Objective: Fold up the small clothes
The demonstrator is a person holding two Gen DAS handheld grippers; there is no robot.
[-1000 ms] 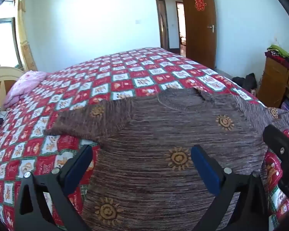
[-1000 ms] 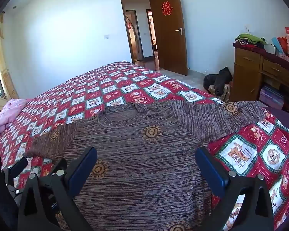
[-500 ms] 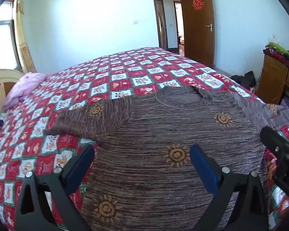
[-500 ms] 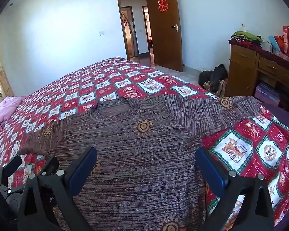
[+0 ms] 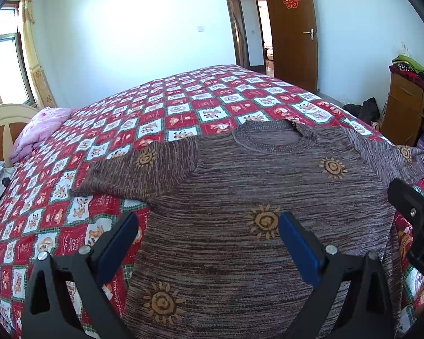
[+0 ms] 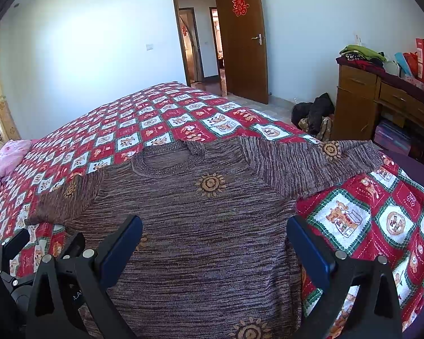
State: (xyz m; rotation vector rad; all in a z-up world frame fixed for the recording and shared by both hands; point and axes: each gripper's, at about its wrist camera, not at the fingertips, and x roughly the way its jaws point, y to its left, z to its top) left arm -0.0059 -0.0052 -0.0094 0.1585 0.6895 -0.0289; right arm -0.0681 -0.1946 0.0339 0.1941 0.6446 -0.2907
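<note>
Bedroom scene: red checked bedspread (image 5: 183, 107) carries a brown sweater (image 5: 240, 212) laid flat at lower centre, sleeves spread outward, ready for folding. Left gripper (image 5: 209, 243) and right gripper (image 6: 214, 243) hover spread, holding nothing.

Red 囍 paper sign (image 6: 240, 5) on brown door (image 6: 250, 65)

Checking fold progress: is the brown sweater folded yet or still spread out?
Spread out. The sweater lies flat on the quilt, both sleeves extended sideways, neckline visible, nothing doubled over.
</note>
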